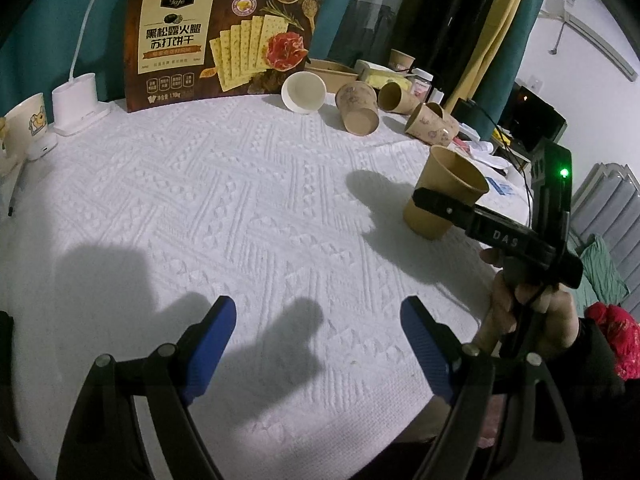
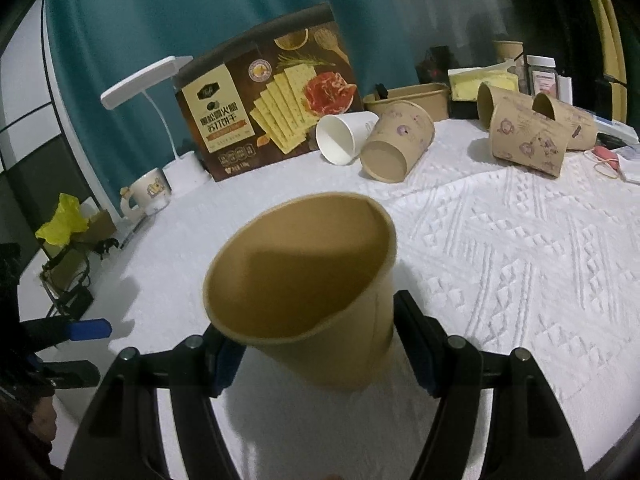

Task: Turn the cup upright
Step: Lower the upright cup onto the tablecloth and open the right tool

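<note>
Brown cup (image 2: 312, 280) upright in right gripper (image 2: 320, 344), four cups lying

Teal curtain (image 2: 132, 36) behind a tabletop (image 1: 208, 208) under white embossed cloth, yellow drape (image 1: 492, 36) at the right, white wall (image 1: 592, 56) beyond (a pipe running across it), white desk lamp (image 2: 140, 88) against the curtain, dim indoor light

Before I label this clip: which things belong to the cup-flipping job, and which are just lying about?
Job:
- plain brown cup, mouth up, in right gripper
- tipped printed cups
- tipped white cup
- left gripper, open

Lying about:
- cracker box
- desk lamp
- mug
</note>
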The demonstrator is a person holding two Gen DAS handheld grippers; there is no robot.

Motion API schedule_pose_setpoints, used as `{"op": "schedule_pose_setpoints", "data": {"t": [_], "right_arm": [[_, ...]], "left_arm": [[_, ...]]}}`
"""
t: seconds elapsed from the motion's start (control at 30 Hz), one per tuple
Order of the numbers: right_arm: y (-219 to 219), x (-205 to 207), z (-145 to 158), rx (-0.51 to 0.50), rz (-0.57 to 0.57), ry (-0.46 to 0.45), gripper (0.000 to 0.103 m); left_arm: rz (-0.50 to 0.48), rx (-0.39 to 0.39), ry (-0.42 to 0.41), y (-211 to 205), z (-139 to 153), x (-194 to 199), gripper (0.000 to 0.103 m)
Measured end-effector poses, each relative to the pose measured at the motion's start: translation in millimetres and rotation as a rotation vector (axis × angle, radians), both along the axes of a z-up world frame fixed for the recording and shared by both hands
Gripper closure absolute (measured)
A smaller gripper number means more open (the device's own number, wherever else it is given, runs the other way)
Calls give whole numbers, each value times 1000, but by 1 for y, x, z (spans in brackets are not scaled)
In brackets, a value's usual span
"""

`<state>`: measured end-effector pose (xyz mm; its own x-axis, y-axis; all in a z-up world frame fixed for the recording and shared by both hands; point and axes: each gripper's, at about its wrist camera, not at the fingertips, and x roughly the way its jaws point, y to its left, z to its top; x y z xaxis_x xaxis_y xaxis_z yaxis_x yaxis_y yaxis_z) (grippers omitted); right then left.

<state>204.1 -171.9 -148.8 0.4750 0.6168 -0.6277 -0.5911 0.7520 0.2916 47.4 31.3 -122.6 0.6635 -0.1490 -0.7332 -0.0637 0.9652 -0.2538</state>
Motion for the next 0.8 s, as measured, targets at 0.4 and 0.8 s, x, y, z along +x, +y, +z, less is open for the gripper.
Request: {"op": "schedule_pose_setpoints", "data": {"t": [0.4, 0.8], "right_arm": [[-8, -22, -4, -21, -21, 19, 31], [-28, -61, 2, -51, -89, 14, 28]], "left_arm": [[-15, -3, -14, -4, 2, -10, 19], [-55, -11, -38, -12, 5, -27, 19]]}}
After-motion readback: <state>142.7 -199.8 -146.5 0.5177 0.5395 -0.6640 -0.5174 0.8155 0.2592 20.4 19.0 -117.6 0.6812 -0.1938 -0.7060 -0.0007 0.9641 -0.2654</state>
